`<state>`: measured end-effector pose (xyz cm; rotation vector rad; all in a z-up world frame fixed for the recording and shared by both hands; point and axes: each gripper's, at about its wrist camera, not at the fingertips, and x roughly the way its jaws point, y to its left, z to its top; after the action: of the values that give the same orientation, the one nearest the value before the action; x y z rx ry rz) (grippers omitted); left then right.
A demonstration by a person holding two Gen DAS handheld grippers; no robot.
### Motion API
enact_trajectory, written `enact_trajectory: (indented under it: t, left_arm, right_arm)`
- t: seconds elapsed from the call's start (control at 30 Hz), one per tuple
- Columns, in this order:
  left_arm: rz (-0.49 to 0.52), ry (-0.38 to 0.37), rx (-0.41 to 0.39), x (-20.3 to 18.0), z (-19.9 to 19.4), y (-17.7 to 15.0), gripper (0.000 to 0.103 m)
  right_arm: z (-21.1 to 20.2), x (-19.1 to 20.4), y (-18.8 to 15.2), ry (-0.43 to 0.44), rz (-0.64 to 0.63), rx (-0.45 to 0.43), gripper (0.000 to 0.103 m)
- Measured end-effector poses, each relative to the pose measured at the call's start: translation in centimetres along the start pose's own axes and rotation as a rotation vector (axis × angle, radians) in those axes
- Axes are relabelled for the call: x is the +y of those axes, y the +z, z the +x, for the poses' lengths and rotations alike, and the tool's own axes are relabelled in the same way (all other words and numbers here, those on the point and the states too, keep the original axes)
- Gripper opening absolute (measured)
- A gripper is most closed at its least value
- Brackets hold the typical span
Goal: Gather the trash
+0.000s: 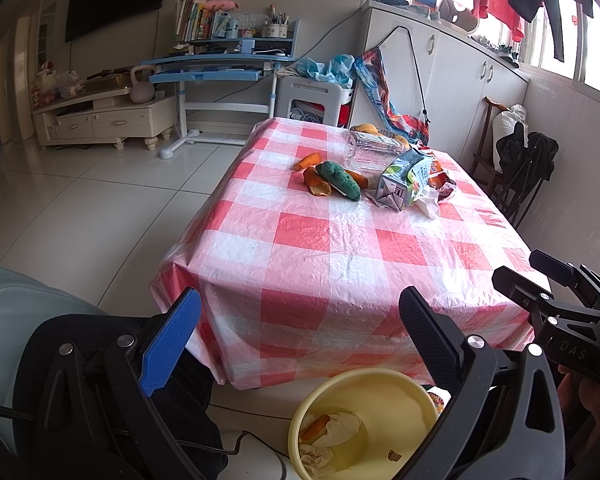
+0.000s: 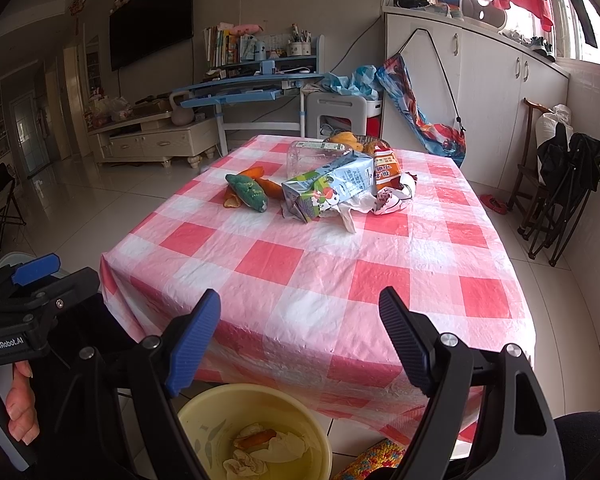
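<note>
I have the left gripper (image 1: 296,340) spread wide and empty, hanging over the yellow bin (image 1: 404,396) on the floor just in front of the table (image 1: 340,248). My right gripper (image 2: 300,340) is just as wide and holds nothing, also above that bin, where crumpled tissue (image 2: 278,446) and a piece of orange peel (image 2: 256,438) already lie. The rest of the trash sits well beyond both grippers, toward the far end of the table: a green scrubbing pad (image 2: 247,192) lying over orange peels (image 2: 268,186), a flattened milk carton (image 2: 328,186) beside it, white tissue (image 2: 350,210) touching the carton, a clear plastic bottle (image 2: 306,158) on its side behind, and snack wrappers (image 2: 392,184) at the carton's far side.
</note>
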<state>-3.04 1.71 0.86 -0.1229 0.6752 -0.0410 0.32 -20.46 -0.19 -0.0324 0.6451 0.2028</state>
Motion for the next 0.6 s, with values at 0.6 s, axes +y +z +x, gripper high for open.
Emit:
enact_trajectory:
  t: [0.6]
  left_arm:
    - [0.0,0.0,0.0,-0.01,-0.01,0.0,0.096]
  right_arm:
    - [0.13,0.13,-0.27,0.005,-0.009,0.005,0.078]
